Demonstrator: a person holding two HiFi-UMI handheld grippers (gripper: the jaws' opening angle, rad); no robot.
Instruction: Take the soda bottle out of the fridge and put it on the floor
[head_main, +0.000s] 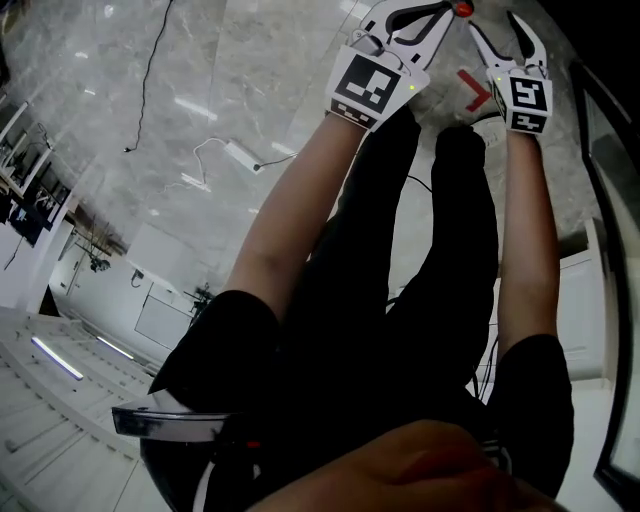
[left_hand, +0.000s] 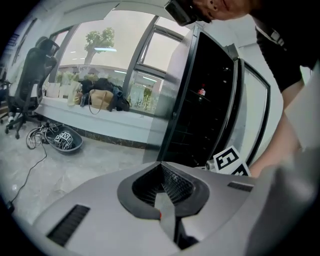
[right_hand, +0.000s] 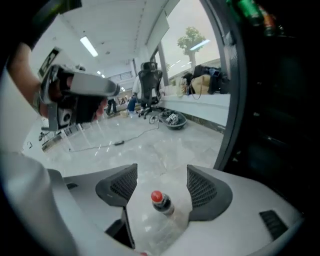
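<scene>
Right gripper (right_hand: 161, 172) jaws wide apart, gripping nothing. Soda bottle (right_hand: 161, 205) sits between them, clear of both pads. Bottle looks upright on the floor (right_hand: 150, 145): long axis vertical, red cap up toward the camera, dark liquid at the neck. Label unreadable from this angle. Left gripper (left_hand: 162, 175) jaws pressed fully together, nothing in them. Floor is glossy grey marble with cables (left_hand: 35, 137) trailing across it. Dark fridge (right_hand: 270, 110) stands just right of the bottle. Far side: office chair (right_hand: 150, 82), big windows (left_hand: 150, 55), bags (left_hand: 102, 97) on the sill.
</scene>
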